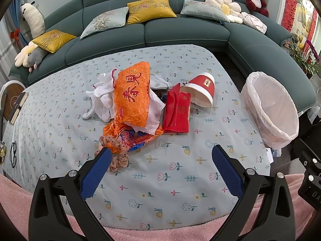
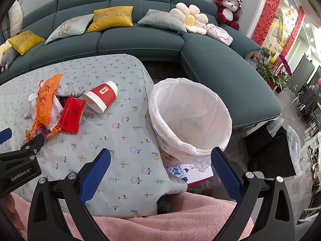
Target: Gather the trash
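Observation:
A heap of trash lies mid-table: an orange wrapper (image 1: 132, 94) with red characters, white tissues (image 1: 102, 96), a red box (image 1: 177, 112), a tipped red-and-white paper cup (image 1: 200, 89) and a dotted scrunchie (image 1: 118, 158). The bin (image 1: 270, 108) with a white liner stands past the table's right edge. My left gripper (image 1: 161, 154) is open and empty, just short of the heap, its left finger by the scrunchie. My right gripper (image 2: 160, 154) is open and empty, near the bin (image 2: 190, 116). The heap (image 2: 48, 102) and cup (image 2: 101, 97) lie to its left.
The table (image 1: 160, 190) has a floral cloth and a pink towel at its near edge. Glasses (image 1: 13, 154) and a notebook (image 1: 19, 106) lie at the far left. A teal sofa (image 1: 140, 36) with cushions and plush toys runs behind. A box (image 2: 192, 172) lies under the bin.

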`<state>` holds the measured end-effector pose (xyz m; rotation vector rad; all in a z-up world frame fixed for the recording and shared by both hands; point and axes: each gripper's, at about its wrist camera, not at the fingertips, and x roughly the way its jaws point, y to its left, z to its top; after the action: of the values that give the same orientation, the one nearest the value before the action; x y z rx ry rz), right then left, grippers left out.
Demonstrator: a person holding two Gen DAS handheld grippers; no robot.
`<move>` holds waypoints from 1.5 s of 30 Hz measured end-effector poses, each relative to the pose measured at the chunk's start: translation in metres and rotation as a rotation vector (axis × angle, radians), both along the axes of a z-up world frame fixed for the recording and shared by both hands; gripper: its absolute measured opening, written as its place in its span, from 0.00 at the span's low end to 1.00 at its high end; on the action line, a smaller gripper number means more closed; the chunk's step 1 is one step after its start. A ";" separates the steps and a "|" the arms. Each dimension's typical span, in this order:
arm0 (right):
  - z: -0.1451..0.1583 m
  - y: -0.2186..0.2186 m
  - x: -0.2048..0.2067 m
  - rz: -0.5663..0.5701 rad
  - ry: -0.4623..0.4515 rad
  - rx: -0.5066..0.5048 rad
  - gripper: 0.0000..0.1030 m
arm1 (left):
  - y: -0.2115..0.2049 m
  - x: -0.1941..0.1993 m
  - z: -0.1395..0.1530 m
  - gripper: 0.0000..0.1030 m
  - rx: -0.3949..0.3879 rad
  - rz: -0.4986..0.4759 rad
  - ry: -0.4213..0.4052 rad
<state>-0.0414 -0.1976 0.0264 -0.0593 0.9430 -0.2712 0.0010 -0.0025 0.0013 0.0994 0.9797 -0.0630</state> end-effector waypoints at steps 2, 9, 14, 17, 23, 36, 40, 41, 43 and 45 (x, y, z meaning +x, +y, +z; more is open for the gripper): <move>0.001 0.000 0.000 -0.001 -0.004 0.000 0.93 | 0.000 0.000 0.001 0.93 -0.002 0.000 -0.002; 0.006 0.004 0.000 0.002 -0.019 -0.002 0.93 | -0.001 0.002 0.002 0.93 -0.008 -0.003 -0.007; 0.009 0.011 0.001 0.008 -0.034 0.001 0.93 | 0.002 0.002 0.002 0.93 -0.014 0.003 -0.002; 0.009 0.018 0.003 0.023 -0.041 0.007 0.93 | 0.010 0.005 0.000 0.93 -0.014 0.019 0.002; 0.001 0.037 0.013 0.064 -0.033 0.026 0.93 | 0.042 0.017 -0.019 0.93 -0.038 0.075 0.066; -0.015 0.067 0.038 0.127 -0.014 0.067 0.93 | 0.099 0.040 -0.069 0.92 -0.139 0.244 0.199; -0.025 0.070 0.048 0.127 0.004 0.108 0.92 | 0.109 0.043 -0.086 0.84 -0.155 0.270 0.234; -0.028 0.071 0.050 0.128 0.008 0.116 0.92 | 0.110 0.045 -0.089 0.82 -0.167 0.273 0.244; -0.034 0.075 0.055 0.135 0.018 0.129 0.90 | 0.114 0.047 -0.094 0.77 -0.194 0.283 0.257; -0.039 0.080 0.059 0.145 0.024 0.134 0.89 | 0.118 0.048 -0.097 0.74 -0.214 0.294 0.263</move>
<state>0.0175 -0.1177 -0.0122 -0.0073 0.9742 -0.0729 0.0491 0.1155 -0.0956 -0.2553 1.2348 0.0920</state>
